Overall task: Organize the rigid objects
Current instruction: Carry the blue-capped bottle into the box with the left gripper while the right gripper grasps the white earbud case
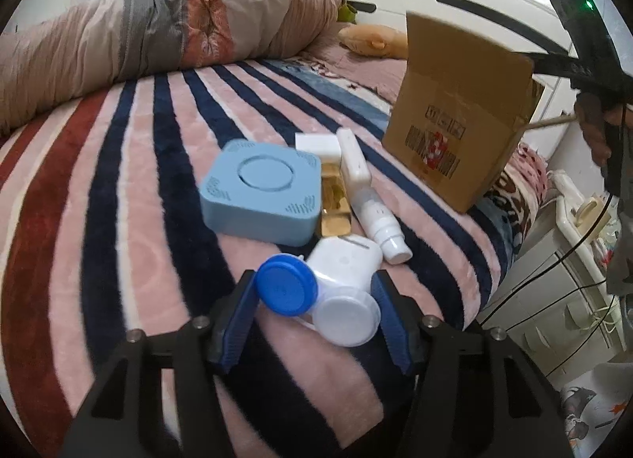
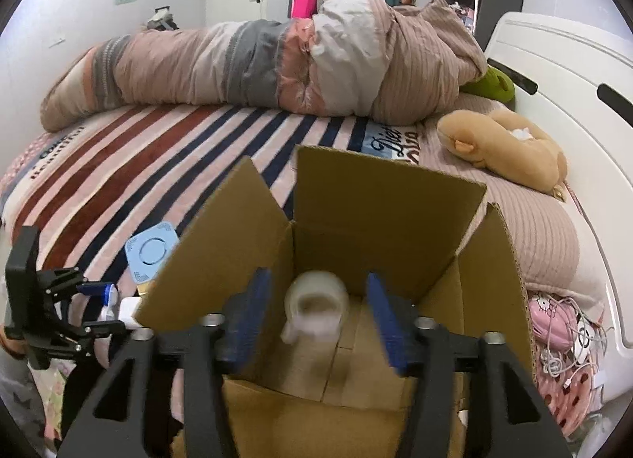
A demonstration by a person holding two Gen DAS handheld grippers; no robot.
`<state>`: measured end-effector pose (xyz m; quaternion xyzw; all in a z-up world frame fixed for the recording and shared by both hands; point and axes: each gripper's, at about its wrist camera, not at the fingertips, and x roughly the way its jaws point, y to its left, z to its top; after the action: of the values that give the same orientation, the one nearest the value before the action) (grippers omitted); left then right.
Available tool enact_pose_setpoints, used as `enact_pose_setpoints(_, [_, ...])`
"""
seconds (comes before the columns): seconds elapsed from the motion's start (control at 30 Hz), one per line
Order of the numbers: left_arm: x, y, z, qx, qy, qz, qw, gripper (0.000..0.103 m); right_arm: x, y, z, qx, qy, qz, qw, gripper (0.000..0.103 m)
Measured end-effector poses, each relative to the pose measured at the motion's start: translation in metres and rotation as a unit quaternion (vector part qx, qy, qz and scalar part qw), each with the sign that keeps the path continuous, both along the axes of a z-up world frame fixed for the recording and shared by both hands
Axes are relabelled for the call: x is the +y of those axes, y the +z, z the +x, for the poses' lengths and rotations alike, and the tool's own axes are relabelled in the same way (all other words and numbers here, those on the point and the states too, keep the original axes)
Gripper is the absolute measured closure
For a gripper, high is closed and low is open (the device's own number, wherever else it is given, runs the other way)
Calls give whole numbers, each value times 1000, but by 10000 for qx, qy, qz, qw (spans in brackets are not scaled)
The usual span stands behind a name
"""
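A contact lens case (image 1: 316, 305) with one blue cap and one white cap lies on the striped bed between the fingers of my left gripper (image 1: 314, 319), which is open around it. Behind it lie a white case (image 1: 344, 266), a white spray bottle (image 1: 376, 212), a gold bar (image 1: 335, 200), a light blue square box (image 1: 263, 190) and a white block (image 1: 318, 143). My right gripper (image 2: 314, 315) is open above the open cardboard box (image 2: 368, 228). A blurred clear cup (image 2: 316, 311) is in the air between its fingers, inside the box opening.
A rolled duvet (image 2: 257, 70) lies across the far side of the bed. A tan plush toy (image 2: 506, 149) lies by the white headboard (image 2: 561, 74). A white nightstand (image 1: 554, 284) stands beside the bed. Cables and a pink item (image 2: 561, 335) lie right of the box.
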<state>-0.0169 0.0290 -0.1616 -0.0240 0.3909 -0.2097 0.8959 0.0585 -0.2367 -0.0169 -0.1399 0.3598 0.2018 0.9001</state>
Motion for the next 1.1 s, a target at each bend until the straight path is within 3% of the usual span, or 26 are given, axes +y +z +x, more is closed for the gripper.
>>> enact_pose_setpoints(0.13, [16,27,-5,-252,153,-69,9995,48,17,15,-24,-254,608,458,9968,34])
enact_pose_setpoints(0.2, [27,49,-8,-431,276,-97,9986,48,32,22,-40,-228,1218,823,9889,34])
enact_pose_setpoints(0.33, [41,103,-11,-829,439,24,9956,48,68,16,-68,-77,2036,863,9752,34])
enact_pose_setpoints(0.47, [28,161,-6,-1170,227,213,9926,48,102,-16,-82,435,2544,906,9619,34])
enact_pose_setpoints(0.63, [-18,207,14,-1249,-501,19,9909,48,124,-81,-66,1155,2250,830,9639,38])
enact_pose_setpoints(0.73, [-59,219,38,-1086,-986,114,9891,48,132,-109,-55,1271,2091,719,9669,52])
enact_pose_setpoints(0.9, [-141,213,96,-320,-1828,246,9823,48,139,-132,-44,1279,2009,513,9699,53])
enact_pose_setpoints(1.1, [-220,177,133,560,-2249,828,9692,48,152,-144,-40,1109,2093,4,9715,51])
